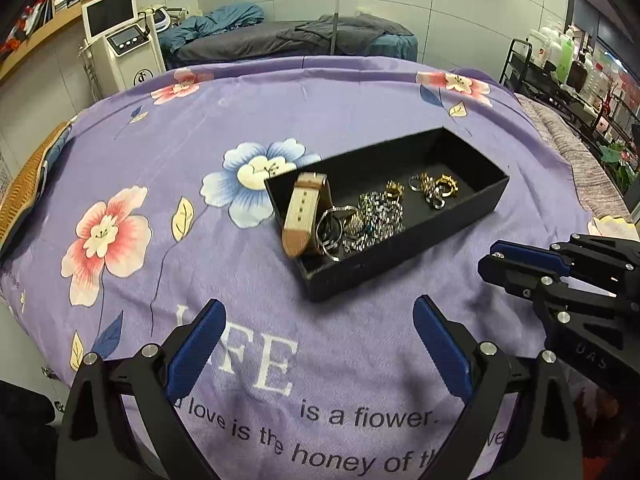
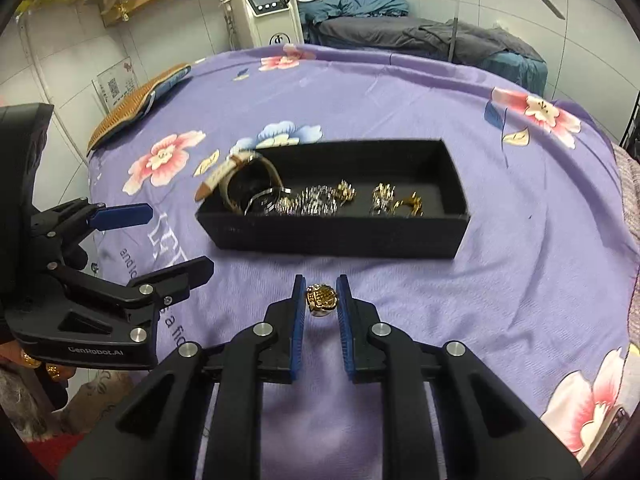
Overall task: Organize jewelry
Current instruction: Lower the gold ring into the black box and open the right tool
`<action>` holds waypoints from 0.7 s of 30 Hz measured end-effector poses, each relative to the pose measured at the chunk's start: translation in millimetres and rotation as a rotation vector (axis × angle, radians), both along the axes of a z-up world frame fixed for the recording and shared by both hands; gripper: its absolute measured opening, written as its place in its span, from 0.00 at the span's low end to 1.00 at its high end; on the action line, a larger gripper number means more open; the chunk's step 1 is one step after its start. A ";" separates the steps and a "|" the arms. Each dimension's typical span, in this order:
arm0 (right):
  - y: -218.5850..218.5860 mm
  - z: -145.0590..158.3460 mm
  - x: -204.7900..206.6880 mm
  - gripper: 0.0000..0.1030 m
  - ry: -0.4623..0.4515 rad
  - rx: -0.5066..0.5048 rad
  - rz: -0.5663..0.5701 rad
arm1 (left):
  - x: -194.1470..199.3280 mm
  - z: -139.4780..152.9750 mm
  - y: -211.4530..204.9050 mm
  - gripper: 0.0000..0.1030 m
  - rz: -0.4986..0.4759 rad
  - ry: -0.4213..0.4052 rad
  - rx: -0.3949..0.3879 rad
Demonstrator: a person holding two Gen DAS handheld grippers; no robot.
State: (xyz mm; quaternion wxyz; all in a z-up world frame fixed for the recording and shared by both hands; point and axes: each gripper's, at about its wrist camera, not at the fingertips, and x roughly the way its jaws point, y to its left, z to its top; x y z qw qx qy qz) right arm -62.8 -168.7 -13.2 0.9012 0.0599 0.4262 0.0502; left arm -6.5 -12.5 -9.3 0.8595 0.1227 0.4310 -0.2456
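The right tongs (image 2: pixel 320 300) pinched a chunky gold signet ring (image 2: pixel 320 300) above the purple floral bedspread (image 2: pixel 520 240), just short of the black rectangular jewelry tray (image 2: pixel 340 236). The left tongs (image 1: pixel 316 344) gaped wide, empty.

left gripper (image 1: pixel 316 344) held low and level, blue-padded fingers (image 1: pixel 198 354) spread wide apart, nothing between them. seen from the right wrist view as a black body at far left (image 2: pixel 172 240), fingers parted, aimed rightward. right gripper (image 2: pixel 320 300) pointed forward, blue pads (image 2: pixel 298 312) drawn close together around a gold ring (image 2: pixel 320 300), both pads just at its sides; contact on either side too fine to confirm. from the left wrist view, right gripper (image 1: pixel 500 264) at the right edge, tips angled leftward, narrowly set.
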 end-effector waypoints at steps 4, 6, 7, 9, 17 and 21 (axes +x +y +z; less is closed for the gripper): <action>-4.7 15.3 6.0 0.16 -0.046 -0.005 -0.019 | 6.1 9.1 -4.3 0.90 0.002 -0.023 -0.009; -7.7 22.5 11.7 0.16 -0.067 -0.003 -0.036 | 9.0 12.1 -6.0 0.90 0.007 -0.029 -0.014; -8.7 24.5 14.8 0.16 -0.072 -0.001 -0.040 | 10.7 13.1 -6.4 0.90 0.010 -0.028 -0.018; -10.7 27.7 22.9 0.16 -0.083 -0.008 -0.043 | 13.3 13.5 -7.6 0.90 0.016 -0.024 -0.021; -12.6 16.8 53.7 0.16 -0.061 -0.024 -0.065 | 10.4 6.9 -5.0 0.90 0.018 -0.007 -0.012; -9.6 11.1 61.1 0.16 -0.056 -0.033 -0.067 | 11.1 3.2 -3.3 0.90 0.022 0.002 -0.008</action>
